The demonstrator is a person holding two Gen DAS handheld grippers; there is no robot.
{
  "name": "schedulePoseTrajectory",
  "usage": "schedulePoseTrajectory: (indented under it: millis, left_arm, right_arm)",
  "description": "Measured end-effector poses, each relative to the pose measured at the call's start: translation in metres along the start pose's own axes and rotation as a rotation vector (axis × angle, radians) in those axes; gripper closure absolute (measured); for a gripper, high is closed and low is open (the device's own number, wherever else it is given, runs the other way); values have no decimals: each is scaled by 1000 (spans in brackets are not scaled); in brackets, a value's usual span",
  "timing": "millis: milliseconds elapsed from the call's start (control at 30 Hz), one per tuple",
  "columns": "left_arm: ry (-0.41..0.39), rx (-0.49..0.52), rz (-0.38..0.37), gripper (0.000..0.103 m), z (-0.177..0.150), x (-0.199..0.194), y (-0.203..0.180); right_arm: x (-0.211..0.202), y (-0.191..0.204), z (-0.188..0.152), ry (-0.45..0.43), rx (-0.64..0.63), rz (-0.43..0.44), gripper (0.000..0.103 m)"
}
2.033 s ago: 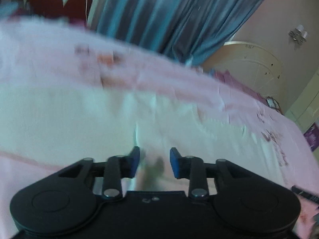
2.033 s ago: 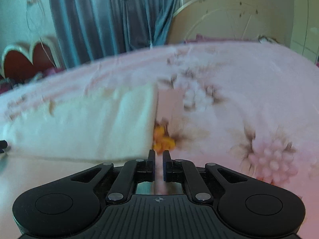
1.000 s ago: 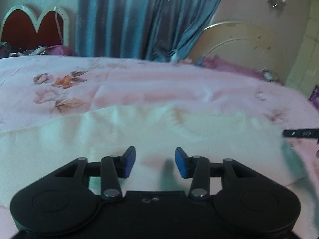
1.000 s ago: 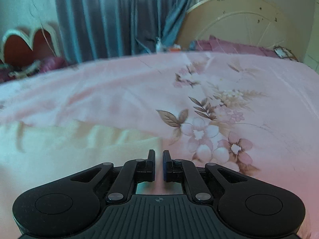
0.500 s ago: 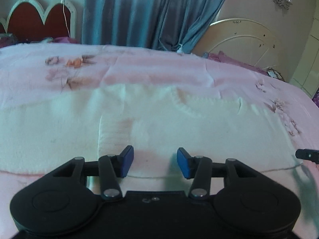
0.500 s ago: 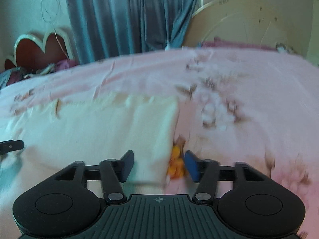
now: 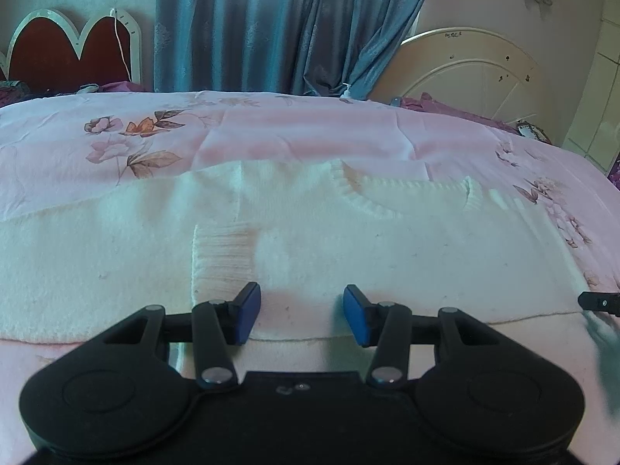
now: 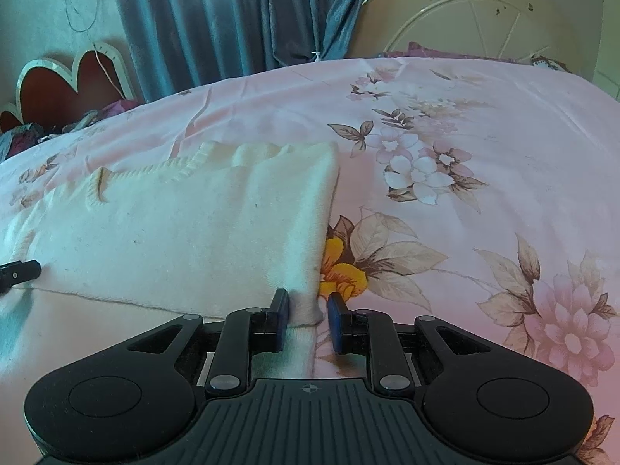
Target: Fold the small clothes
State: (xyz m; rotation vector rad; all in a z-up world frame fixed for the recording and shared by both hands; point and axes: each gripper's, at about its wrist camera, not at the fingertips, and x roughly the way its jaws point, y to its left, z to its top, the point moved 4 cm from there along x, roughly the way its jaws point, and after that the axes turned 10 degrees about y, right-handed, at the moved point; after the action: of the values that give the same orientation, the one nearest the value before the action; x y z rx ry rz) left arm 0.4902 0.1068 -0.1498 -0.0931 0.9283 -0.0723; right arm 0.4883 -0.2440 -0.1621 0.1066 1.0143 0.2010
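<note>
A white knitted sweater [image 7: 310, 232] lies flat on the pink flowered bedsheet [image 7: 310, 128], its ribbed neckline at the far side and a ribbed cuff [image 7: 223, 255] folded onto its body. My left gripper [image 7: 301, 312] is open and empty just above the sweater's near part. In the right wrist view the sweater [image 8: 174, 224] fills the left half. My right gripper [image 8: 308, 316] is open, its jaws on either side of the sweater's near right corner [image 8: 304, 306]. The tip of the other gripper shows at each view's edge.
The bedsheet [image 8: 465, 193] stretches bare to the right of the sweater. A blue curtain [image 7: 271, 27], a red heart-shaped headboard [image 7: 66, 54] and a cream round bed frame [image 7: 476, 77] stand beyond the bed. Purple cloth lies at the far edge.
My right gripper went from shut to open, then narrowed around the sweater's right corner. My left gripper stayed open and settled over the sweater's near part.
</note>
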Motion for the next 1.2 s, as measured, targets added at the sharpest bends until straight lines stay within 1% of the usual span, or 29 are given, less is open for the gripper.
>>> schedulePoseTrajectory:
  millis: [100,133,200,233,267,300,400,467,500,533,567,633,700,767,833,867,900,967,1000,1033,1067,1100,1133,1167,1200]
  left_arm:
    - [-7,-14,-12,56,0,-1,2]
    - [-5,-18,-10,56,1,-3,2]
    - [-33,-16,-5,52,7,-12,-1]
    - [-63,-4,-1,47,13,-16,-4]
    - [-75,6,-1,43,18,-16,-7]
    - [-77,15,-5,43,24,-14,-10]
    - [-51,28,-25,43,40,4,-19]
    - [-19,35,-15,47,43,19,-20]
    - [3,33,-5,48,43,26,-19]
    - [29,31,17,48,41,34,-15]
    - [20,40,19,47,39,35,-13]
    - [20,63,31,47,36,33,-14]
    - [25,71,47,48,34,29,-16]
    - [9,58,55,48,30,19,-19]
    - [-25,57,53,45,23,8,-23]
    - [-16,67,59,44,17,8,-26]
    - [11,75,67,44,13,11,-28]
    - [-3,81,96,45,7,6,-29]
    - [-13,91,105,45,6,0,-30]
    - [-32,111,103,43,4,-7,-32]
    - [-26,120,106,40,2,-7,-33]
    - [-4,114,107,40,-1,-5,-30]
    - [6,85,82,39,-3,-2,-23]
    - [-1,61,58,39,-4,-4,-15]
    - [-4,59,57,39,-4,-6,-11]
  right_arm:
    - [-4,0,2,-13,-14,-8,83]
    - [-10,-1,4,-44,-12,-18,83]
    - [-20,-2,15,-111,-14,-13,83]
    - [-20,-1,22,-129,-20,-13,83]
    - [-14,0,32,-132,-30,-17,83]
    - [-7,2,41,-126,-39,-13,83]
    - [21,13,72,-127,-79,-8,83]
    - [42,15,88,-103,-82,-8,83]
    - [56,12,94,-68,-78,-36,83]
    - [66,5,98,-54,-68,-80,84]
    - [69,-2,102,-64,-47,-86,84]
    - [67,-6,106,-48,-40,-112,83]
    - [56,-4,102,-45,-39,-101,83]
    - [35,9,88,-83,-68,-50,83]
    - [26,32,73,-72,-117,10,83]
    - [26,44,62,-51,-147,37,83]
    - [32,52,54,-15,-175,34,83]
    - [33,60,44,-18,-187,-28,83]
    - [27,63,43,-17,-168,-27,83]
    - [20,67,42,-29,-158,2,83]
    - [14,73,39,-46,-166,34,83]
    - [12,78,34,-46,-189,32,83]
    - [15,78,31,-24,-197,2,83]
    - [20,75,28,-1,-177,-36,83]
    - [20,64,27,-7,-132,-50,83]
